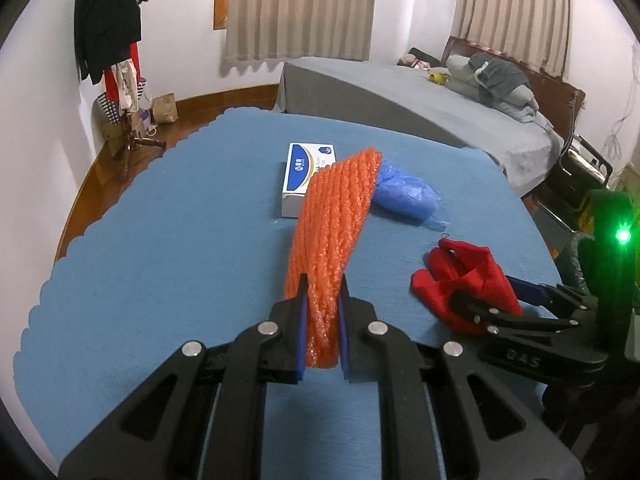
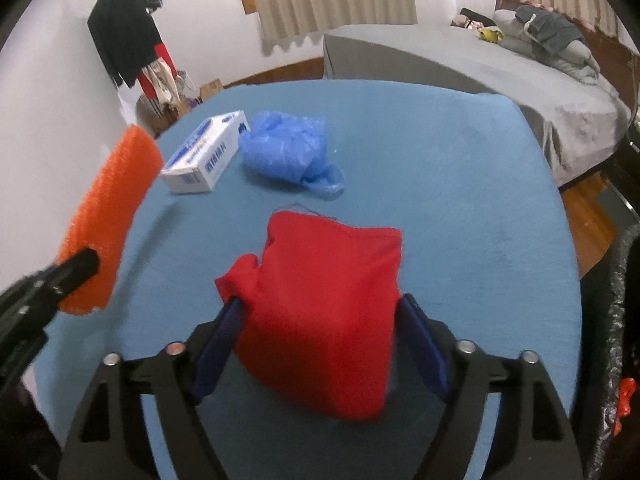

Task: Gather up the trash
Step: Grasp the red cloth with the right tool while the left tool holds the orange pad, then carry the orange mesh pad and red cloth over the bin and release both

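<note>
An orange foam net sleeve (image 1: 336, 208) sticks up and forward from my left gripper (image 1: 323, 280), whose blue pads are shut on its lower end, above the blue tablecloth (image 1: 160, 240). The right wrist view has the same net (image 2: 108, 216) at the left. A red cloth pouch (image 2: 332, 264) lies on the cloth between the fingers of my right gripper (image 2: 320, 300). The jaws stand wide at either side of the pouch without squeezing it. The left wrist view also shows the right gripper (image 1: 488, 292) at the pouch (image 1: 472, 268).
A crumpled blue plastic bag (image 2: 288, 148) and a white-and-blue box (image 2: 204, 156) lie farther back on the table. A black crinkled trash bag (image 2: 616, 320) hangs at the table's right edge. Beyond are a grey bed (image 1: 400, 92) and a coat rack (image 1: 108, 32).
</note>
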{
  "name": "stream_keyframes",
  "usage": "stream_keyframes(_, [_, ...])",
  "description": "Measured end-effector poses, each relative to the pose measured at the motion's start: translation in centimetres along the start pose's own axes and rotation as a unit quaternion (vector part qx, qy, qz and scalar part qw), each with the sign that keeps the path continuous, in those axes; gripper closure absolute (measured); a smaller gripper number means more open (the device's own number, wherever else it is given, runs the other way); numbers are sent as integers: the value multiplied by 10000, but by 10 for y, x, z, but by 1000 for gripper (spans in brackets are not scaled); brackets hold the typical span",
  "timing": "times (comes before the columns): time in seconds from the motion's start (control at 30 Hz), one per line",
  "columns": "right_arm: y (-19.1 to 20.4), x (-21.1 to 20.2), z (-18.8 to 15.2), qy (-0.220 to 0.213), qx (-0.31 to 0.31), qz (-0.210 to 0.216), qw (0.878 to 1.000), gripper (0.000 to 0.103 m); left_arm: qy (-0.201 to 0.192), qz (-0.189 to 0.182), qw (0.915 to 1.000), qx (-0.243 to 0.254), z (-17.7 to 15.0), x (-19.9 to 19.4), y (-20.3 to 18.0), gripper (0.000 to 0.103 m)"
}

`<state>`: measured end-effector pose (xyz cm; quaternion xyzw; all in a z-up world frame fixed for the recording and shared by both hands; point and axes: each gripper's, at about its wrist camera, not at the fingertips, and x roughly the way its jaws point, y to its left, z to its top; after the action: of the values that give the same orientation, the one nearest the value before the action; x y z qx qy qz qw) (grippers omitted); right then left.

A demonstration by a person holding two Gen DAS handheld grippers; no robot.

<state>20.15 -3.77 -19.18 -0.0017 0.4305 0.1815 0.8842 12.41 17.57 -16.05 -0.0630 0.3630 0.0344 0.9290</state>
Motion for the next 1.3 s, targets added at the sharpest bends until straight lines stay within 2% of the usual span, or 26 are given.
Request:
stream_keyframes(0.07, [1, -1, 2, 38, -94, 138, 9999, 76, 9, -6, 10000, -19, 0, 0, -1, 91])
stream_keyframes(0.13, [1, -4, 3, 49, -109, 228, 9997, 85, -2, -13, 10000, -6, 0, 0, -2, 91])
stream_keyframes(0.17, [1, -7, 3, 16, -123, 264, 9996, 86, -17, -23, 10000, 2, 0, -1, -5, 91])
stream_keyframes(0.43, [-8, -59, 15, -512, 8, 456, 9976, 86, -192, -165, 9996, 93, 9, -13, -19, 91])
stream_keyframes(0.7, [-26, -115, 25, -1029, 165, 500, 9933, 86, -470, -470, 9974, 292, 25, -35, -55, 91])
stream_keyframes(1.3, [-92, -203, 15, -1727, 550, -22, 9834, 86, -848, -1226, 9861, 728, 39, -74, -148, 91])
